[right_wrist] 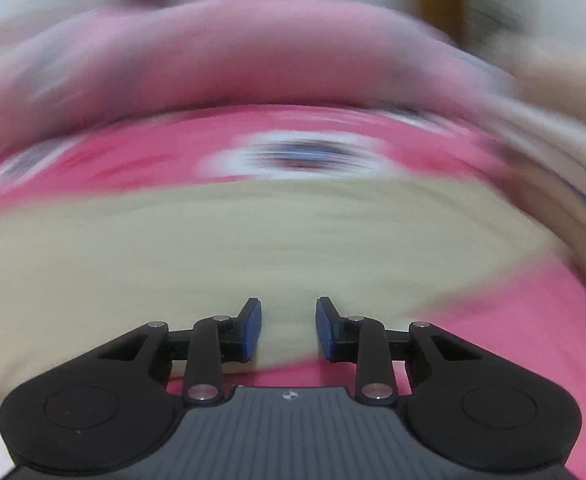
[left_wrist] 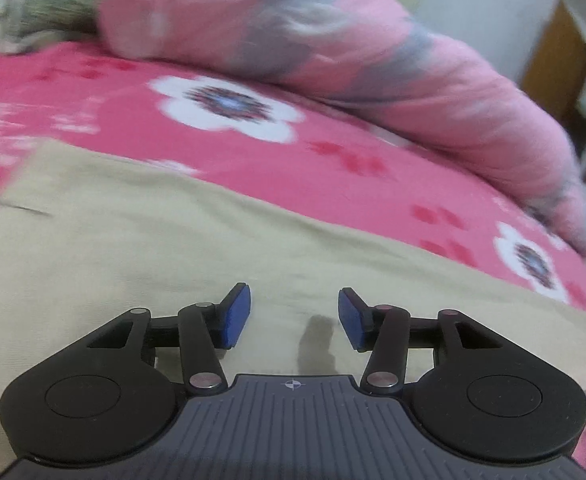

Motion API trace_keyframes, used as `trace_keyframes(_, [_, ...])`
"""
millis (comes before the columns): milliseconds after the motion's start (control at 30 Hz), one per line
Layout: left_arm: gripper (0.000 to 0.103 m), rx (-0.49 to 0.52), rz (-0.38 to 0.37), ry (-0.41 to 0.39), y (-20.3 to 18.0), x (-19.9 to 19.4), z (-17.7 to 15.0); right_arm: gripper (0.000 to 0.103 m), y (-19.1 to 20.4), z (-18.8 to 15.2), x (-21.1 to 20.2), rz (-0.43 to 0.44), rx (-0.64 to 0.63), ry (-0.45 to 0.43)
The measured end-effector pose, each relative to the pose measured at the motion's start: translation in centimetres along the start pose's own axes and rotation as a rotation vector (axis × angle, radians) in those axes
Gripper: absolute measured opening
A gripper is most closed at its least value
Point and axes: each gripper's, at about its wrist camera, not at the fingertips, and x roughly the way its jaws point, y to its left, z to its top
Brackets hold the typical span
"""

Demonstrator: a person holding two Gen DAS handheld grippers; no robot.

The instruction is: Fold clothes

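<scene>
A beige garment [left_wrist: 141, 240] lies spread flat on a pink flowered bed sheet [left_wrist: 333, 140]. My left gripper [left_wrist: 294, 318] hovers just over the cloth, open, nothing between its blue pads [left_wrist: 237, 316]. The right wrist view is heavily motion-blurred. There the same beige garment [right_wrist: 253, 248] fills the middle, its near edge running under my right gripper [right_wrist: 289, 328], which is open with nothing held. Pink sheet [right_wrist: 513, 320] shows to the right of that edge.
A bunched pink and grey quilt [left_wrist: 353, 48] lies along the far side of the bed. A green-grey fabric [left_wrist: 53, 0] sits at the far left. A white wall and wooden furniture [left_wrist: 553, 52] stand beyond the bed at right.
</scene>
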Motion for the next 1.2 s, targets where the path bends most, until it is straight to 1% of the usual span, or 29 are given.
trace_keyframes(67, [0.049,0.004,0.038,-0.004,0.2,-1.0,0.5,0.031,-4.3,0.0,0.1,-0.103,0.203,0.022])
trace_keyframes(100, [0.049,0.012,0.054,-0.004,0.2,-1.4,0.7,0.031,-5.9,-0.2,0.0,-0.104,0.300,0.021])
trace_keyframes(167, [0.050,0.026,0.087,-0.005,0.0,-2.3,1.2,0.032,-7.0,-1.2,-1.3,-0.068,0.393,-0.013])
trace_keyframes(200, [0.050,0.033,0.103,-0.006,-0.1,-2.7,1.5,0.033,-7.0,-1.7,-2.0,-0.053,0.405,-0.032])
trace_keyframes(267, [0.051,0.064,0.111,-0.001,-1.0,-3.3,1.5,0.033,-6.3,-2.7,-2.6,-0.033,0.393,-0.055])
trace_keyframes(367, [0.055,0.121,0.112,0.006,-2.7,-4.1,1.2,0.034,-5.0,-4.1,-2.8,-0.034,0.346,-0.064])
trace_keyframes(433, [0.057,0.156,0.113,0.018,-3.6,-4.3,0.8,0.037,-4.1,-4.8,-3.1,-0.051,0.284,-0.092])
trace_keyframes(467, [0.057,0.163,0.112,0.030,-3.8,-4.4,0.6,0.037,-3.9,-4.8,-3.1,-0.056,0.263,-0.099])
trace_keyframes(533, [0.057,0.177,0.113,0.056,-4.2,-4.4,0.1,0.038,-3.5,-4.9,-4.2,-0.061,0.251,-0.103])
trace_keyframes(600, [0.057,0.200,0.124,0.069,-4.8,-4.5,-0.5,0.038,-3.6,-4.9,-4.4,-0.052,0.257,-0.105])
trace_keyframes(733, [0.057,0.265,0.145,0.082,-6.2,-4.7,-1.7,0.038,-2.7,-5.4,-5.5,-0.033,0.211,-0.131])
trace_keyframes(867, [0.057,0.293,0.147,0.097,-7.3,-4.7,-2.5,0.038,-1.9,-6.1,-5.9,-0.035,0.170,-0.131])
trace_keyframes(1200, [0.059,0.343,0.166,0.117,-9.4,-4.9,-3.6,0.038,-2.6,-6.8,-7.0,0.019,0.216,-0.160])
